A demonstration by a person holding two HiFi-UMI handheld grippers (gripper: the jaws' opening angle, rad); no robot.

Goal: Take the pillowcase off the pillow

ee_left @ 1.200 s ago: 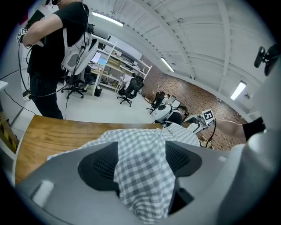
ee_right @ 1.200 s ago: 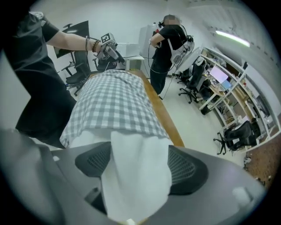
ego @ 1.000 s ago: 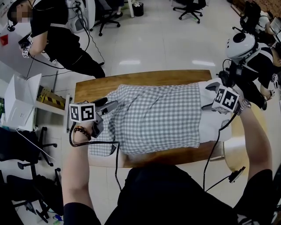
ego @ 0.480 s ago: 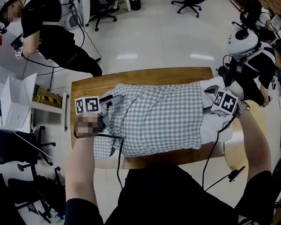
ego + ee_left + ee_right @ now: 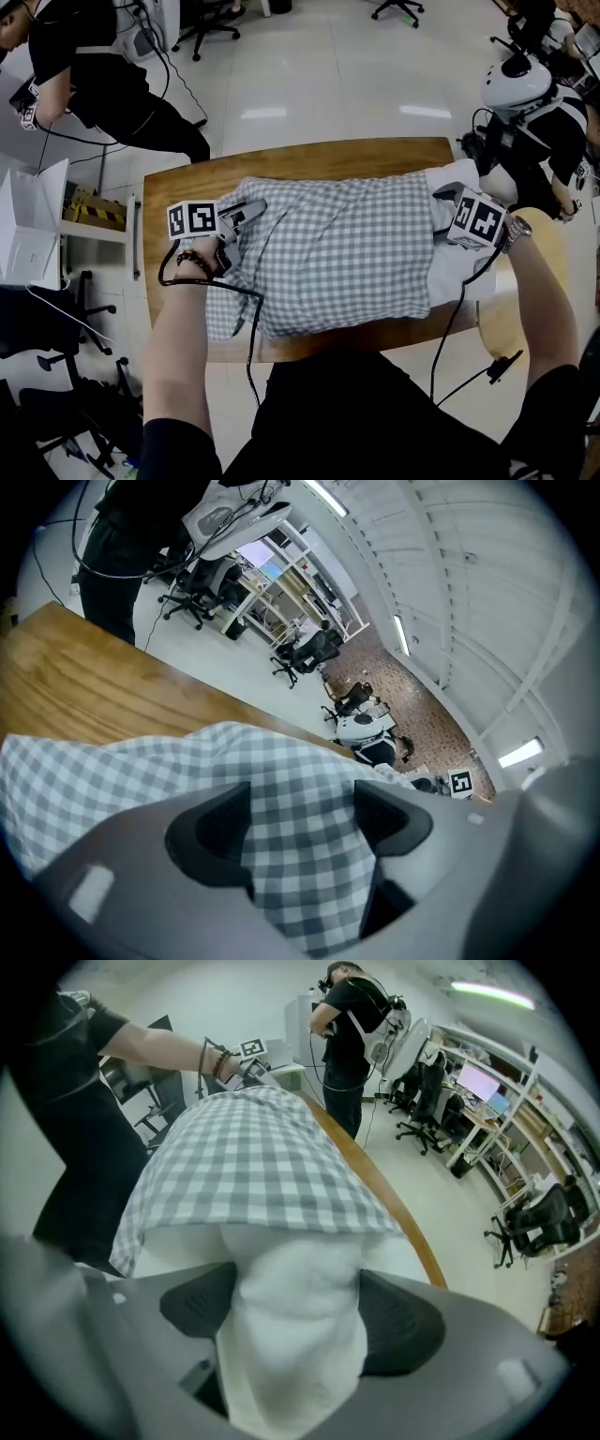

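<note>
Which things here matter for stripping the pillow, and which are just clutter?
Job: checked pillowcase; white pillow; left tongs, open around the pillowcase; right tongs, clamped on the pillow; wooden table.
Lying about: white box; office chair; person at upper left.

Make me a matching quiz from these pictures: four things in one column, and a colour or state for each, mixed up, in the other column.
Things:
1. pillowcase
2. table
3. left claw
4. right claw

Colour or state:
A. brown wood
B. bare white end of the pillow between its jaws
C. grey-and-white check
D. checked cloth between its jaws

Pairs: 1-C, 2-A, 3-D, 4-B
</note>
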